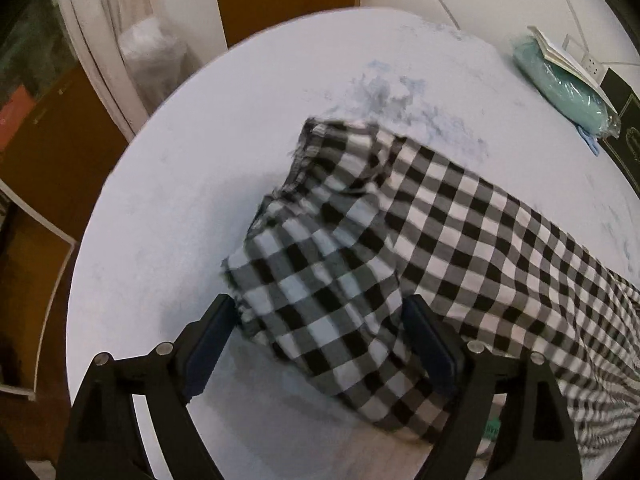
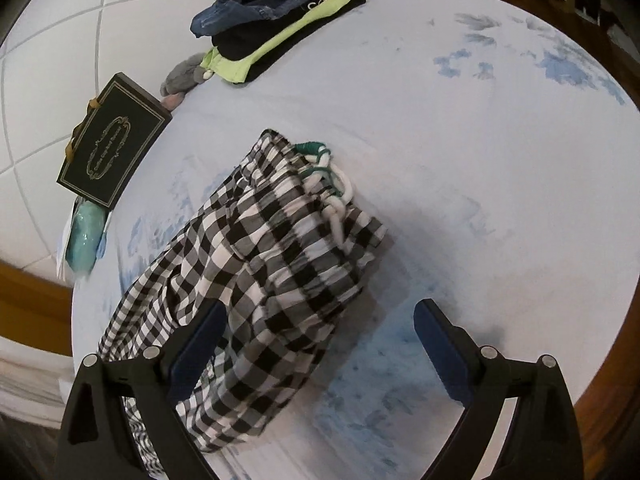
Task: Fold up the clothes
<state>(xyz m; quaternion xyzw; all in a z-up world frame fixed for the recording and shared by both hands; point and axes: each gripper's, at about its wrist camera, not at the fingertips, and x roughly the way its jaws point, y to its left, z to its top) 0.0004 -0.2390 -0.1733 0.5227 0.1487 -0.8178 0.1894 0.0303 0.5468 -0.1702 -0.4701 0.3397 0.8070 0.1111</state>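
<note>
The pale blue counter (image 1: 168, 184), round-edged and blotched with darker blue print, carries nearly everything here, and the checked trousers (image 1: 460, 232) lie across it as one long strip, black, grey and white. From the left claw (image 1: 320, 320) the strip runs off ahead and to the right; the leg ends, doubled and a bit rumpled, sit right between its fingers. That claw is spread wide, its pads standing either side of the cloth without squeezing it, so I'd say nothing is held there.

The right claw (image 2: 320, 322) is spread just as wide. The waistband end of the trousers, with its white and green drawstring (image 2: 328, 184), lies ahead of it, and the near fold passes under its left finger (image 2: 200, 344); the right finger hangs over bare counter.

As I read it, the trousers are folded lengthwise and both ends need picking up for the next fold. To do that well, each claw should come down onto all the layers at a corner, not just the top one, and close firmly before lifting. The leg ends look uneven, so squaring them first would keep the fold tidy. Both ends want lifting together, or the strip will twist.

Further off ahead of the right claw and to its left are a pile of other clothes (image 2: 280, 20), a dark box with gold lettering (image 2: 112, 140), and a teal bundle in plastic (image 2: 82, 236). All are well apart from the trousers.
</note>
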